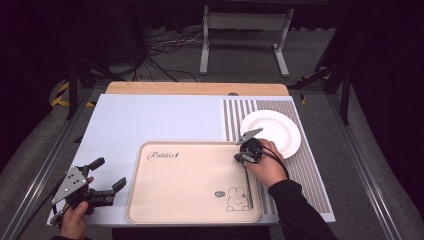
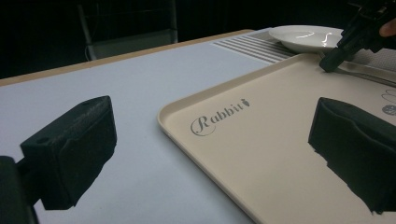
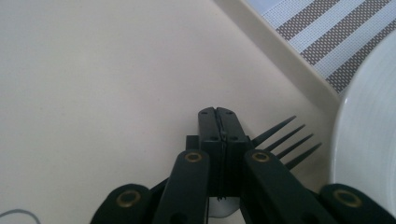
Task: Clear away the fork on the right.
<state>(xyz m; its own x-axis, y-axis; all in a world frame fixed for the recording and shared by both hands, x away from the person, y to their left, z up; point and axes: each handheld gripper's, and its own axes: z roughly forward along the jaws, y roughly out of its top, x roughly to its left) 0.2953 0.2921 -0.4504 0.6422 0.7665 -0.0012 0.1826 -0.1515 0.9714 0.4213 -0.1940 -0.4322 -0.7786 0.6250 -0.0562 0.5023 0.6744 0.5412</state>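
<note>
A beige tray (image 1: 190,180) with a rabbit print lies on the table near its front edge. Along its right side lies a metal fork (image 1: 248,187), handle pointing toward the person. My right gripper (image 1: 244,152) points down at the fork's upper end, jaws pressed together. In the right gripper view the gripper (image 3: 218,114) is shut and the fork's tines (image 3: 285,140) stick out to its right. A white plate (image 1: 272,132) sits just beyond the tray's right corner. My left gripper (image 1: 111,172) hovers open left of the tray, nothing between its pads (image 2: 74,149).
A striped placemat (image 1: 310,170) lies under the plate on the right, and a pale blue mat (image 1: 150,120) covers the remaining tabletop. Cables and a metal stand's legs (image 1: 205,55) are on the floor behind the table.
</note>
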